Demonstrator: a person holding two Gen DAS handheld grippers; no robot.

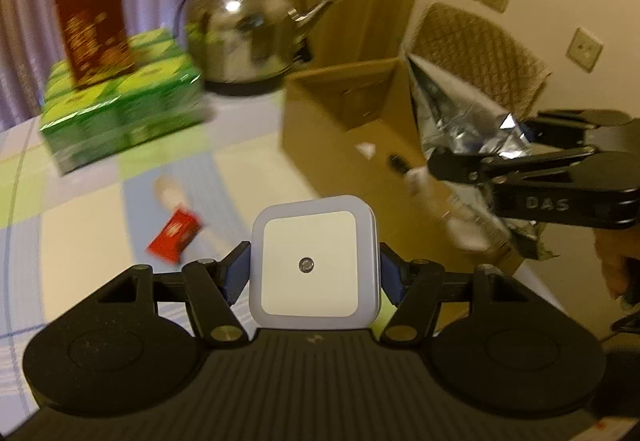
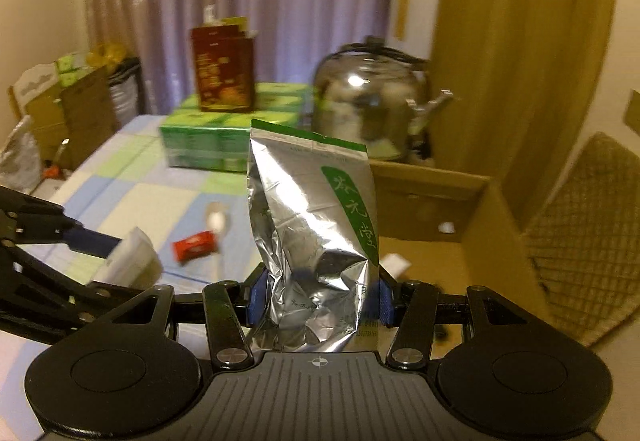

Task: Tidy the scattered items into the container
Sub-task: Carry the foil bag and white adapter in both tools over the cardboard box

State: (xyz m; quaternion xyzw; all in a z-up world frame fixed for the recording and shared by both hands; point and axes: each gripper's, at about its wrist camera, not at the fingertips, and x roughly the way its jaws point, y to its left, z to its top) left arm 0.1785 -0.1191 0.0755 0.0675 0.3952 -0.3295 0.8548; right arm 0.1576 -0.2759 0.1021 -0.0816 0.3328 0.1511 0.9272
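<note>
1. Fingers of the left gripper (image 1: 314, 273) are clenched on a white square night light (image 1: 314, 261), blue pads pressing its left and right edges, its face turned toward the camera.
2. Fingers of the right gripper (image 2: 318, 299) are closed onto the lower part of a silver foil tea pouch (image 2: 316, 241); the pouch stands upright between them, its foil creased at the pinch.
3. Cardboard box (image 1: 332, 113), the container, sits open-topped on the right of the desk (image 1: 80, 209). A few small items already lie inside; they are too blurred to name.
4. Left wrist view shows the right gripper (image 1: 480, 161) carrying the pouch above the box opening. The night light is held above the desk, near the box's left wall.
5. Step in hand, as judged: both loads are in transit to the box, and the pouch is nearer to being dropped.
6. Next move likely calls for lowering the pouch inside the walls before the fingers part, then bringing the night light over the rim.
7. Still out on the desk: a small red packet (image 1: 174, 237) and a pale oblong item (image 1: 168, 193) just beyond it, too blurred to identify.
8. Far side holds a steel kettle (image 1: 244, 29) and green cartons (image 1: 120, 109).
</note>
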